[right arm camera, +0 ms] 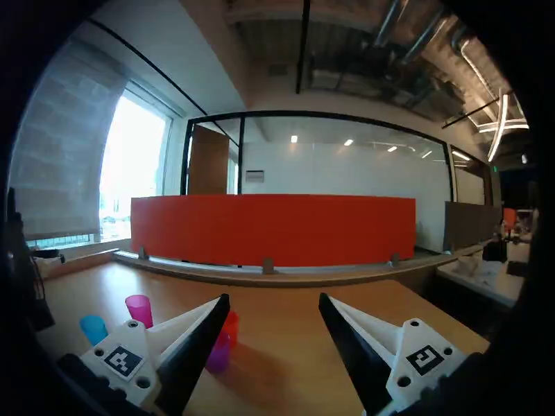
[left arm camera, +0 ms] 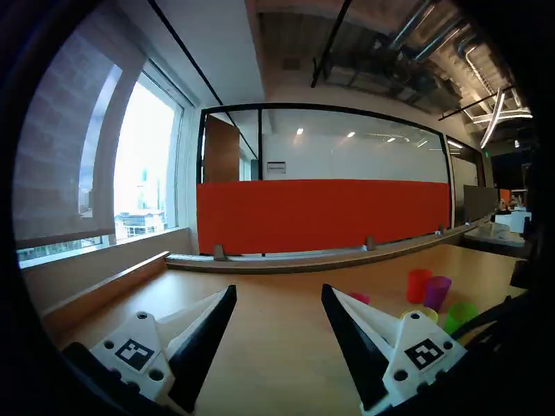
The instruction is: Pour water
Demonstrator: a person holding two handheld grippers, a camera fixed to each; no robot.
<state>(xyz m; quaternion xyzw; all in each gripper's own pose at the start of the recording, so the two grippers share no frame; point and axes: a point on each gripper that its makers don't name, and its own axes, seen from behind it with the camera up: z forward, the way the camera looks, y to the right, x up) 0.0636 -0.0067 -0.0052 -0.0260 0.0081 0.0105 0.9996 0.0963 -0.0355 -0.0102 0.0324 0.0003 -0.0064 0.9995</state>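
- Logged left claw (left arm camera: pixel 278 288) spread wide, nothing between its fingers, held above the wooden surface (left arm camera: pixel 277 360).
- Logged right claw (right arm camera: pixel 273 298) spread just as wide, nothing gripped, over wood of the same kind.
- In the left gripper view, spotted a pink cup (left arm camera: pixel 359 297) just behind the right-hand finger, mostly hidden by it.
- Farther right in that view, noted a yellow cup (left arm camera: pixel 423 313) rim beside a green cup (left arm camera: pixel 460 316), both low and near the finger's base.
- Behind those, recorded a red cup (left arm camera: pixel 418 285) and a purple cup (left arm camera: pixel 437 292) upright, side by side, touching or nearly so.
- In the right gripper view, found purple and red cups tucked behind the left-hand finger, partly covered.
- Left of that finger, noted a blue cup (right arm camera: pixel 93 328) and a magenta cup (right arm camera: pixel 139 309), upright, near each other but apart.
- Could not tell whether any cup holds water.
- Past the cups, marked an orange partition (left arm camera: pixel 319 215) running along the surface's far edge.
- Beyond it, observed a glass wall (left arm camera: pixel 354 149), a bright window (left arm camera: pixel 146 173) to the left, and exposed pipes (left arm camera: pixel 416 41) overhead.
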